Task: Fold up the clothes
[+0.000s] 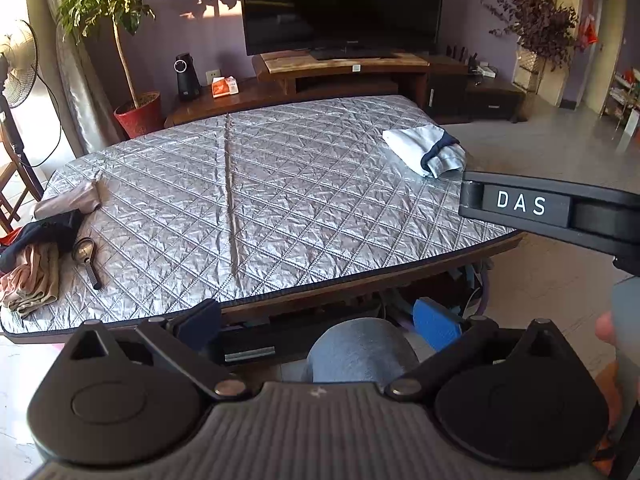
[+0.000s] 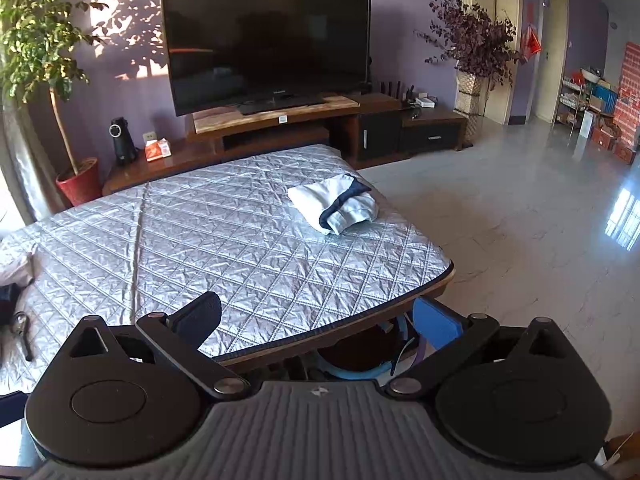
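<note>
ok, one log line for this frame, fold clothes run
left gripper: open, empty | right gripper: open, empty | folded garment: table far right | unfolded pile: table left edge | phase: between garments

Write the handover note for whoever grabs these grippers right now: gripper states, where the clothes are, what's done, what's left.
Left gripper: open, empty, held off the near edge of the table.
Right gripper: open, empty, at the near right corner.
Folded white garment: lies on the quilted cover at the far right, looks done.
Unfolded pile: dark and pinkish clothes heaped at the left edge, with one beige piece just behind. A spoon-like tool lies beside the pile.
Left to do: take the next piece from the pile, spread it on the bare middle and fold it.
</note>
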`<state>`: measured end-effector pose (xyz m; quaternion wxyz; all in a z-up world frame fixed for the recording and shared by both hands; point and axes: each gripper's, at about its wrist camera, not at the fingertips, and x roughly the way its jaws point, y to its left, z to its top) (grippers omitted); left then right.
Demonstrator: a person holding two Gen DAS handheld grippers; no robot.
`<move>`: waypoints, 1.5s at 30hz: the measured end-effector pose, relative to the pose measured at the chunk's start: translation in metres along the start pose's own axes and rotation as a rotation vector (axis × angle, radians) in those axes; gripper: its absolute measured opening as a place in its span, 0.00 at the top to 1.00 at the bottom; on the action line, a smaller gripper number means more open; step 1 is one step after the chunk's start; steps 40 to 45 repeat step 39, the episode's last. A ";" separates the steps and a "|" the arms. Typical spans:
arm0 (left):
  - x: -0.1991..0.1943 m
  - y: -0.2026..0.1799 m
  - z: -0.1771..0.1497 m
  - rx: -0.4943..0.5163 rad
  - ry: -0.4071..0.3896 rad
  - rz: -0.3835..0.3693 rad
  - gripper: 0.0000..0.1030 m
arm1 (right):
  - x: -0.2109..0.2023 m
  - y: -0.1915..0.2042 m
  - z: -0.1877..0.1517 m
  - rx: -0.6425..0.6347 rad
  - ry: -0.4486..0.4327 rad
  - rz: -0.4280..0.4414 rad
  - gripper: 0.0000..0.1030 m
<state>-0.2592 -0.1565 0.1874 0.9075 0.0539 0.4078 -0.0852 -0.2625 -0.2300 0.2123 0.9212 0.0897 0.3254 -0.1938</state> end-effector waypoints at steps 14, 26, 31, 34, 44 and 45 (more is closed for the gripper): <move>0.009 0.009 0.001 -0.038 -0.009 -0.021 0.01 | 0.007 0.000 -0.005 0.001 0.017 -0.005 0.00; 0.028 0.028 0.012 -0.072 -0.001 -0.076 0.01 | 0.031 0.001 -0.003 -0.001 0.055 -0.045 0.00; 0.039 0.038 0.017 -0.101 -0.001 -0.104 0.01 | 0.042 0.003 0.003 0.006 0.062 -0.066 0.00; 0.045 0.044 0.020 -0.108 -0.004 -0.107 0.01 | 0.051 0.005 0.006 0.004 0.068 -0.073 0.00; 0.057 0.052 0.025 -0.109 0.004 -0.102 0.01 | 0.067 0.014 0.010 0.002 0.081 -0.077 0.00; 0.057 0.052 0.025 -0.109 0.004 -0.102 0.01 | 0.067 0.014 0.010 0.002 0.081 -0.077 0.00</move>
